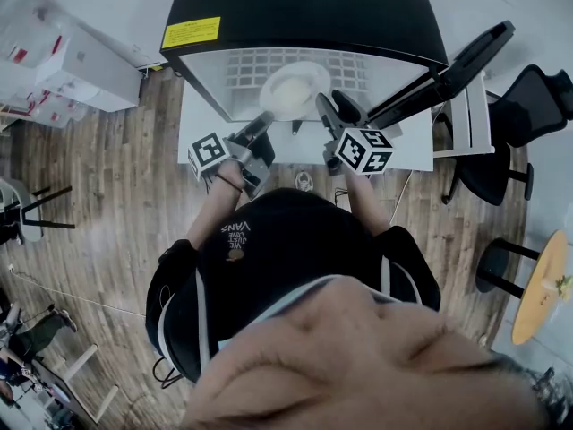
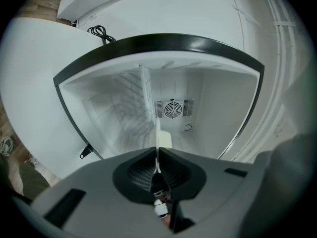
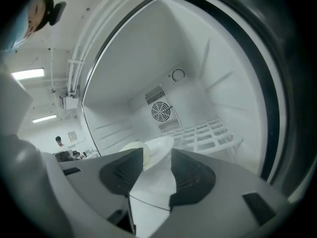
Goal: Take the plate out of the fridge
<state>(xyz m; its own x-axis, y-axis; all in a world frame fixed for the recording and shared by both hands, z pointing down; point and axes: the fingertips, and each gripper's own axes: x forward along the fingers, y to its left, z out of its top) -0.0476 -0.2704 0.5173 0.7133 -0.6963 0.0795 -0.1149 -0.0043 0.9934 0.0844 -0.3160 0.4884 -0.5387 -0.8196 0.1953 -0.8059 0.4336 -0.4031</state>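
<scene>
A white plate (image 1: pixel 294 90) with a pale round piece of food (image 3: pixel 134 151) on it lies on the wire shelf (image 1: pixel 240 68) inside the open fridge (image 1: pixel 295 7). My left gripper (image 1: pixel 266 118) reaches in from the front left and is shut on the plate's near rim. In the left gripper view that rim shows edge-on as a thin white line (image 2: pixel 158 133) running out from the closed jaws. My right gripper (image 1: pixel 324 105) is at the plate's right side, open. In the right gripper view the plate (image 3: pixel 159 148) lies just ahead of the spread jaws, and the pads do not press on it.
The fridge door (image 1: pixel 448 72) stands swung out to the right. The fridge sits on a white platform (image 1: pixel 407 155) over a wood floor. A fan grille (image 3: pixel 161 111) is on the back wall. A black chair (image 1: pixel 528 106) and a round table (image 1: pixel 542 285) stand at the right.
</scene>
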